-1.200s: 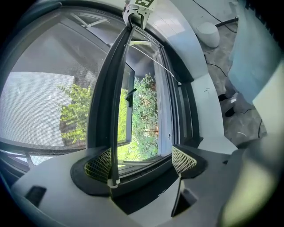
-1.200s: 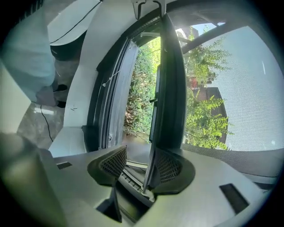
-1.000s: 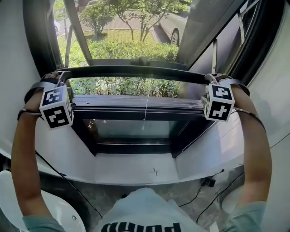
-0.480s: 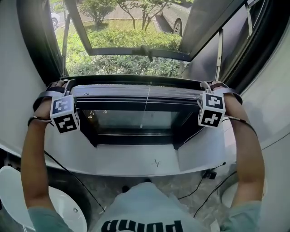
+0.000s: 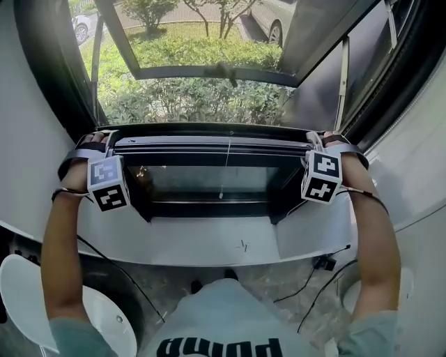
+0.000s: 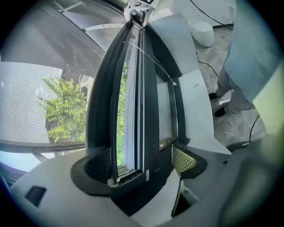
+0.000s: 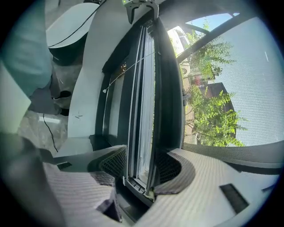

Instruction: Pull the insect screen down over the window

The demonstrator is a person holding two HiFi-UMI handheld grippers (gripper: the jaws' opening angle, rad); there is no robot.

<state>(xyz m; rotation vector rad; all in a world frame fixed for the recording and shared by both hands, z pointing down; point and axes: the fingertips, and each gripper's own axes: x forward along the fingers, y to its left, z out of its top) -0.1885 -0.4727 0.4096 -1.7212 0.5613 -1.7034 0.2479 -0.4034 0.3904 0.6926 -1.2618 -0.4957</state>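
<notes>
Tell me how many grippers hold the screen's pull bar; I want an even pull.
2. The left gripper is shut on the left end of the pull bar; the right gripper is shut on its right end. Neither is hidden.

"What sort of place was it?"

"A ground-floor room, though home or office I couldn't tell. A black-framed window [image 5: 209, 208] sat in a plain white wall [image 5: 24, 139] above a broad white sill [image 5: 202, 247]."

"And why ground level?"

"Green shrubs [image 5: 188, 101] grew right outside the glass. Beyond them lay a mown lawn [image 5: 185, 49] and a parked silver car [image 5: 268, 21]."

"Anything indoors?"

"A grey mottled stone floor [image 5: 279, 279] with thin black cables [image 5: 315, 296] trailing across it. A rounded white plastic seat [image 5: 21, 300] stood by the wall. It was sparse and tidy, with no workshop clutter."
</notes>
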